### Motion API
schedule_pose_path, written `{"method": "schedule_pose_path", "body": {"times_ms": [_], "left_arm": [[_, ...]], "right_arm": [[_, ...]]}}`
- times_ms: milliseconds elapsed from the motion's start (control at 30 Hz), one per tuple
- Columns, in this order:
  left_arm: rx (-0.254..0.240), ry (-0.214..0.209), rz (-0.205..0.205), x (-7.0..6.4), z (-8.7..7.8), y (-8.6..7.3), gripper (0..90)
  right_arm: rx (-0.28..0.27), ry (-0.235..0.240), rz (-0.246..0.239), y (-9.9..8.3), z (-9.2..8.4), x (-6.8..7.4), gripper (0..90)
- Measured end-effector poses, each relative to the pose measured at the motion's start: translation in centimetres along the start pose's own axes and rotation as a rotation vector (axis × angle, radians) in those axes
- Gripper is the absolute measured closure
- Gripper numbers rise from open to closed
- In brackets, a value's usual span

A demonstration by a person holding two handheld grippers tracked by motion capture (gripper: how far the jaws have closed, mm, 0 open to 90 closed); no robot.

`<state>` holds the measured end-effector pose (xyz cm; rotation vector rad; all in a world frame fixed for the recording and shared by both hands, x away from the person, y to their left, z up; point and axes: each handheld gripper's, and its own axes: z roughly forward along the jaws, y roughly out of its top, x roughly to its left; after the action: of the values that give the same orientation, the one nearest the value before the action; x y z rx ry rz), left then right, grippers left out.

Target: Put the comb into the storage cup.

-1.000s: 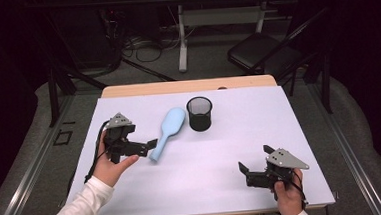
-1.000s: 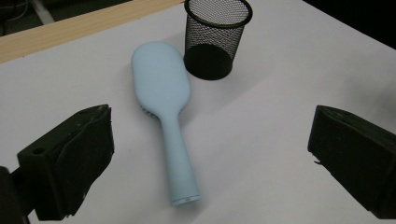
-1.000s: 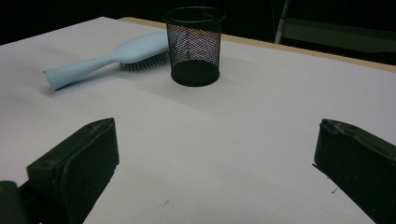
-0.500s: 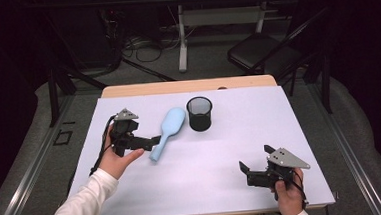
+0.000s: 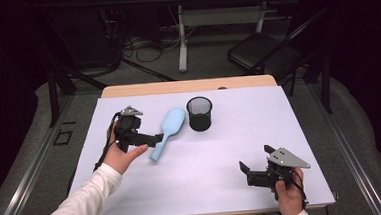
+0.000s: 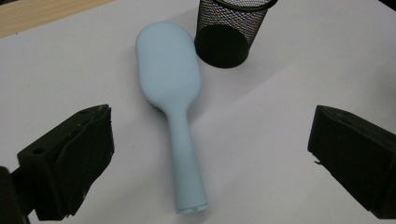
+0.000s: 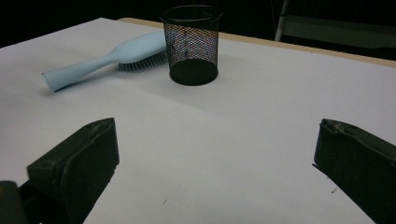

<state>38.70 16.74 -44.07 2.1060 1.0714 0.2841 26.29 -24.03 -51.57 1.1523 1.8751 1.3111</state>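
Hairbrush (image 6: pixel 173 107) untouched between wide-open left claw (image 6: pixel 205 158), right claw (image 7: pixel 215 172) open

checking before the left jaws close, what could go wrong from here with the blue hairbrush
The light blue plastic hairbrush lies bristles down, so its slim handle sits low on the white table; the open left gripper may scrape the surface or pinch only the handle's tip. The black wire mesh cup stands right beside the brush head, so a swing could knock it over. A grip near the handle's end may let the head droop.
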Motion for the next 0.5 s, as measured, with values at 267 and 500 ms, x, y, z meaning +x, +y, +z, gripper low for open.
{"method": "schedule_pose_path", "body": {"times_ms": [267, 500], "left_arm": [[0.028, 0.003, -0.001, 0.1, 0.6, 0.5, 0.4], [0.052, -0.002, -0.008, 0.2, 1.5, 0.9, 0.4]], "right_arm": [[0.0, 0.001, -0.002, 0.0, 0.0, 0.0, 0.0], [0.001, 0.002, -0.002, 0.0, 0.0, 0.0, 0.0]]}}
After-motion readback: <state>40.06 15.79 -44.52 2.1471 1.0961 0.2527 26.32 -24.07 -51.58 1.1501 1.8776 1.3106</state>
